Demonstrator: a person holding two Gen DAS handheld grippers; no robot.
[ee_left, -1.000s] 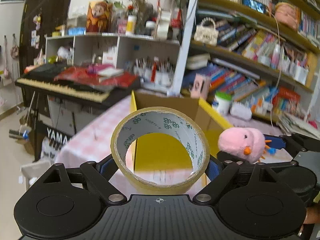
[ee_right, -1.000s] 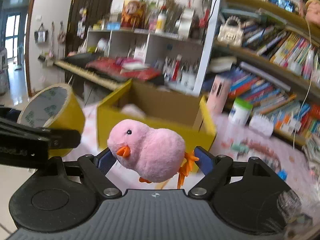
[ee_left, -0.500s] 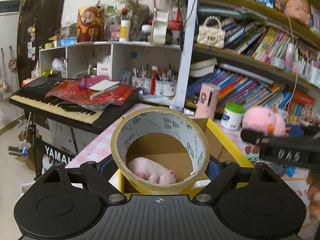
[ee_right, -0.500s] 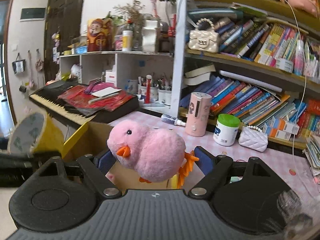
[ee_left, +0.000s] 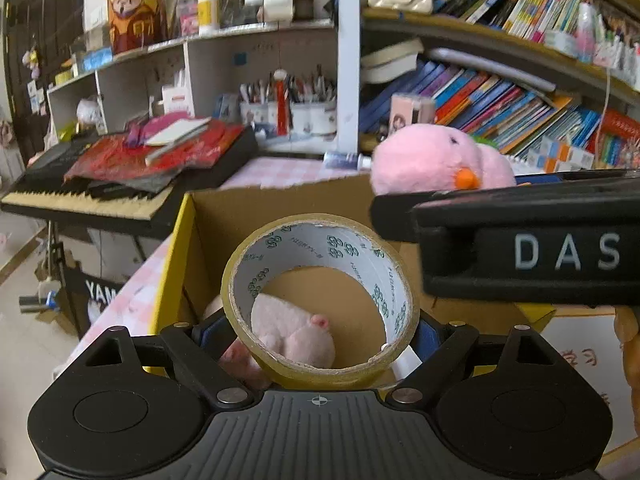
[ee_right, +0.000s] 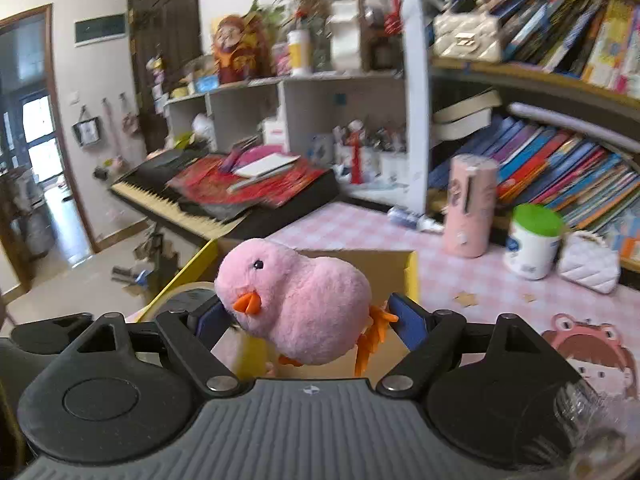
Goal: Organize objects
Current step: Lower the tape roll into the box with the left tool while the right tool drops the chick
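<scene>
1. The left gripper (ee_left: pixel 320 336) is clenched on a roll of tape (ee_left: pixel 320 300), pinching it by its outer sides so the roll stands on edge with its hole facing the camera. This grip lets the roll drop straight down once the fingers part.

2. The tape hangs above the near part of an open cardboard box (ee_left: pixel 280 208) with yellow outer walls. Through the hole a pale pink plush toy (ee_left: pixel 296 332) shows, lying on the box floor.

3. The right gripper (ee_right: pixel 304 316) is clamped on a pink plush chick (ee_right: pixel 296 300) with an orange beak and feet, squeezing its soft body from both sides. It hangs over the right side of the box, higher than the tape, probably so the two tools do not collide above the opening.

4. In the left view the right gripper's black body crosses the right side, just beside the tape, with the chick (ee_left: pixel 436 160) above it.

5. The box sits on a pink checked tablecloth (ee_right: pixel 360 228). Far behind are a keyboard (ee_left: pixel 100 192) and bookshelves (ee_left: pixel 520 80).

6. Half a second ago the tape was in front of the box's near rim; now it is over the interior. The chick was to the right over the table; now it has moved left over the box. Both grips are unchanged. Release into the box seems the likely next step.
</scene>
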